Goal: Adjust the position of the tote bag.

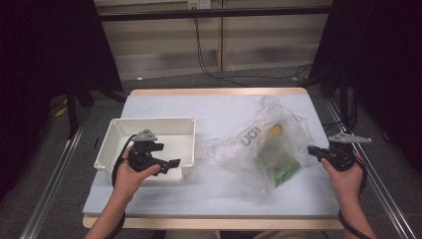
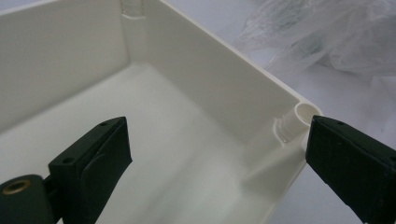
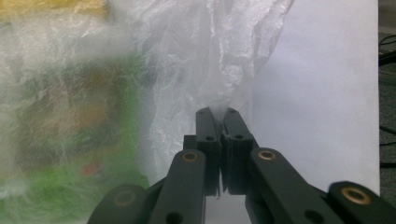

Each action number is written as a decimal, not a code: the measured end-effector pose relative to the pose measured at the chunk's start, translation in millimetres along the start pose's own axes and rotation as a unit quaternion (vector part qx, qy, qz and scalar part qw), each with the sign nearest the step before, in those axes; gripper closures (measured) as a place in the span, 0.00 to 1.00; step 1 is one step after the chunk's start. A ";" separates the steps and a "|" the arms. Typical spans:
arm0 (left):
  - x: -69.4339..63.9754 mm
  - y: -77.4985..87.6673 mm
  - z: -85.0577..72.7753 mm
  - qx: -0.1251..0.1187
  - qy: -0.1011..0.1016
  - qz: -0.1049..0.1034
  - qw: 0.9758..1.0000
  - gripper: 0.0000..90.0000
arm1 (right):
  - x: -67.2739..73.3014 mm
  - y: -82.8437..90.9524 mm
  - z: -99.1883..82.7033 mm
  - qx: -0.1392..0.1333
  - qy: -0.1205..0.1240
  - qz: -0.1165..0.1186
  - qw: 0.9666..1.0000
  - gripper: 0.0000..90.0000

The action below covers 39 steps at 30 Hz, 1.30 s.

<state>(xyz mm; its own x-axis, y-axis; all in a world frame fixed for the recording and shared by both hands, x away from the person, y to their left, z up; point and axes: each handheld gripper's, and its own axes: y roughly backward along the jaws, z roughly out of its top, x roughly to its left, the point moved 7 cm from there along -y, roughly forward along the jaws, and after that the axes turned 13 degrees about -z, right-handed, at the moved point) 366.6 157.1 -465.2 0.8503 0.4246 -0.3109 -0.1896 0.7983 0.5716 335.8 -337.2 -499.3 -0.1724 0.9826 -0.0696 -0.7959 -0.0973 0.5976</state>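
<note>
The right gripper [image 3: 218, 112] has its jaws closed together, and a thin edge of the plastic bag [image 3: 201, 60] is pinched between their tips. In the high view the same gripper [image 1: 312, 150] sits at the bag's [image 1: 259, 144] right edge, pointing left into it, with the person's right hand [image 1: 348, 177] behind it and the grey plate on top. Ahead of the jaws the clear film rises in crumpled folds; to their left, inside the bag, lies a green package [image 3: 70, 140], blurred through the film, with something yellow above it. To the right of the jaws is the bare white table [image 3: 322, 93].

The left gripper [image 2: 219, 154] has its jaws spread wide with nothing between the pads. One jaw hangs over the inside of the white tray [image 2: 196, 84], the other just outside the tray's wall, so the wall and a round corner post [image 2: 296, 119] lie between them without being touched. In the high view this gripper [image 1: 171, 163] is at the tray's [image 1: 149, 124] near right corner, held by the left hand [image 1: 134, 172]. Beyond the tray's wall, farther out from the left jaws, the bag rests on the table, near the tray but apart from it.
</note>
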 end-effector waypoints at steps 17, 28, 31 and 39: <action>9.9 -3.6 -4.2 0.004 0.009 0.000 1.000 0.07 | -4.3 -40.6 17.2 0.011 0.010 0.012 1.000 0.98; 12.6 -5.2 -8.3 0.016 0.004 0.013 1.000 0.07 | 5.1 -59.3 30.1 0.009 0.026 0.017 0.999 0.99; 12.2 -4.1 -7.2 0.012 0.003 0.014 1.000 0.07 | 4.5 -62.0 32.2 0.002 0.012 0.021 1.000 0.96; 12.7 -2.1 -6.5 0.005 0.006 0.015 1.000 0.07 | 4.4 -48.4 23.9 0.006 -0.001 0.024 1.000 0.62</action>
<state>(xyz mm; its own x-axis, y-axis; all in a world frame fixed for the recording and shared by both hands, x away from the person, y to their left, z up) 374.6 163.7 -475.3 0.8380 0.4535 -0.3034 -0.2094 0.7808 0.5887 387.5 -324.4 -509.4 -0.2102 0.9769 -0.0392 -0.7792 -0.1432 0.6102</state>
